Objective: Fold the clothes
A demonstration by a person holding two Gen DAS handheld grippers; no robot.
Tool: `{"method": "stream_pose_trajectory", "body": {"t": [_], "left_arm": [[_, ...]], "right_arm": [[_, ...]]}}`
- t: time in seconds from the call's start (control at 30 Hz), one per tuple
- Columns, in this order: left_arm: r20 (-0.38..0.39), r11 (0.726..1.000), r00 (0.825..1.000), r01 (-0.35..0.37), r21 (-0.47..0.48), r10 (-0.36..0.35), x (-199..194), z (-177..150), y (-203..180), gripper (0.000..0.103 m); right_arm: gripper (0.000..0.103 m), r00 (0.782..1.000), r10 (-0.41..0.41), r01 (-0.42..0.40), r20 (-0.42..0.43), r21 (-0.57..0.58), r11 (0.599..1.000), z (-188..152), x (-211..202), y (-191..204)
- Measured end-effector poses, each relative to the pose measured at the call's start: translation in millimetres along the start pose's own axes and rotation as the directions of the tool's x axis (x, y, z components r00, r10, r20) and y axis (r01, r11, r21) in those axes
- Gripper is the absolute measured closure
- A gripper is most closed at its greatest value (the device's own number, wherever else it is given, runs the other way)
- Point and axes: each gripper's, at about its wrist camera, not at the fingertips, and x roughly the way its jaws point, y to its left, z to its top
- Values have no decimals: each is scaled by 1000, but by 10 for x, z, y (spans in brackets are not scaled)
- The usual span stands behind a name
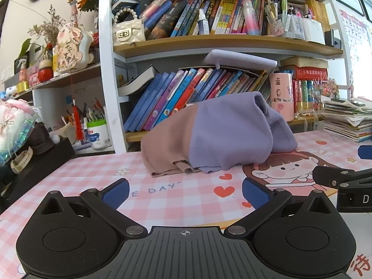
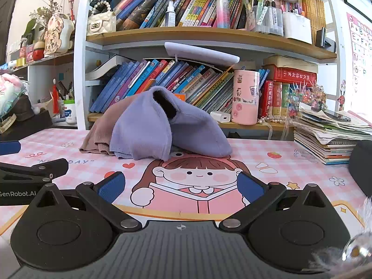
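Both pictures are bright and sharp. Strong daylight comes in from the right side, and that edge glows white (too bright to see well). Straight shelves look bent near the edges. A blurry fuzzy thing fills one corner.

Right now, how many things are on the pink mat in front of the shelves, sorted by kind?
Clothes: 1, a purple and brown garment in a heap
Paper stacks: 1, the pile at the right edge
Grippers: 2, the left gripper and the right gripper, both open and empty
Total: 4
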Motion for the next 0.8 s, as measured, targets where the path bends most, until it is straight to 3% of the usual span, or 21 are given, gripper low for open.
{"method": "stream_pose_trajectory", "body": {"t": [0.8], "left_arm": [[-14,1000,1000,5,-16,-6,28,4,25,0]], "right_arm": [[0,1000,0,0,1,5,1000,-12,1,-3]]}}
